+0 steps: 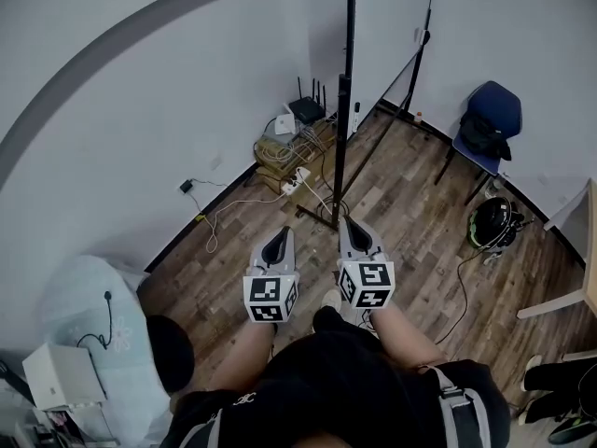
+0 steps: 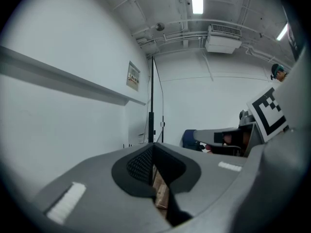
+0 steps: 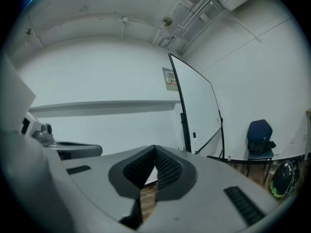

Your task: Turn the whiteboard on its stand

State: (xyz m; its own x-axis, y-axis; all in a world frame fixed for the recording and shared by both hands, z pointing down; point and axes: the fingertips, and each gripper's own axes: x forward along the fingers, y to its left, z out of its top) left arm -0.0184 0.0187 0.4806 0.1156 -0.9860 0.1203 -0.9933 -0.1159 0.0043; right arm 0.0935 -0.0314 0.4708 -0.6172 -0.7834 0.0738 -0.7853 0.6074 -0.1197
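I am seeing the whiteboard (image 1: 390,26) standing upright ahead of me, near the corner of the room, its black stand (image 1: 341,138) coming down to the wooden floor (image 1: 410,203) just beyond my two grippers. In the right gripper view the whiteboard (image 3: 197,110) is showing as a pale panel in a dark frame; from the head view I am only guessing where its surface ends and the wall begins.

The left gripper (image 1: 279,237) is hovering short of the stand's foot with its jaws pressed together and nothing between them, as the left gripper (image 2: 153,147) view is confirming. The right gripper (image 1: 354,226) is sitting close beside the pole, not touching it, and its jaws are likewise closed and empty in the right gripper (image 3: 155,150) view.

Behind the stand, a tangle of cables and boxes (image 1: 297,143) is lying against the wall. A blue chair (image 1: 487,124) is standing to the right, and a person in a pale top (image 1: 93,315) is crouching at my left
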